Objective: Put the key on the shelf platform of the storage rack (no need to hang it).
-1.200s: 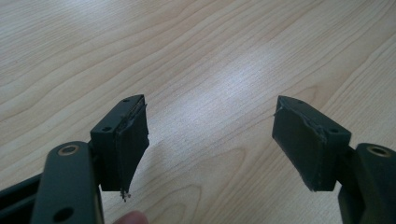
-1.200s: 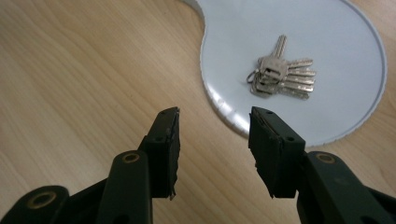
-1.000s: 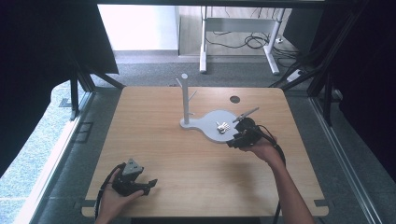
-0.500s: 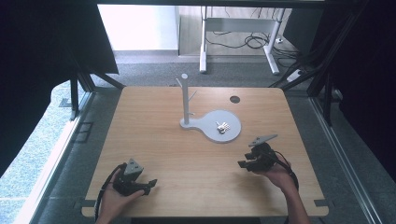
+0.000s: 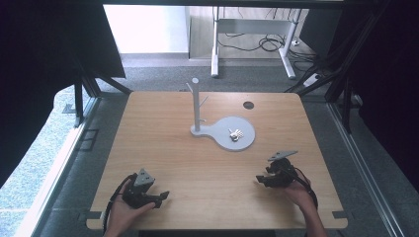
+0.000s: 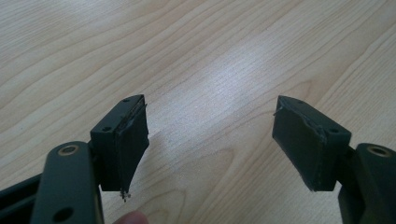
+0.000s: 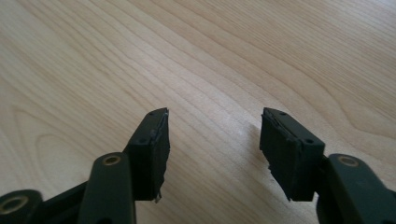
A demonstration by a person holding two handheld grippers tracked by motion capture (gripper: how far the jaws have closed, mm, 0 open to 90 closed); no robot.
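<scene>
Resting low at the near left of the table (image 5: 212, 163), the left tongs (image 5: 160, 196) gape wide and empty. Farther back, mid-table, a grey stand (image 5: 196, 106) rises upright from its flat base (image 5: 242, 143), where a small pale object (image 5: 235, 134) lies. Near right, the right tongs (image 5: 260, 178) are also wide, empty.

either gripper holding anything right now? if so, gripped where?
Nothing is held. The left gripper and the right gripper both have their jaws apart with only bare table between them. The small silvery item lies on the grey stand base.
</scene>
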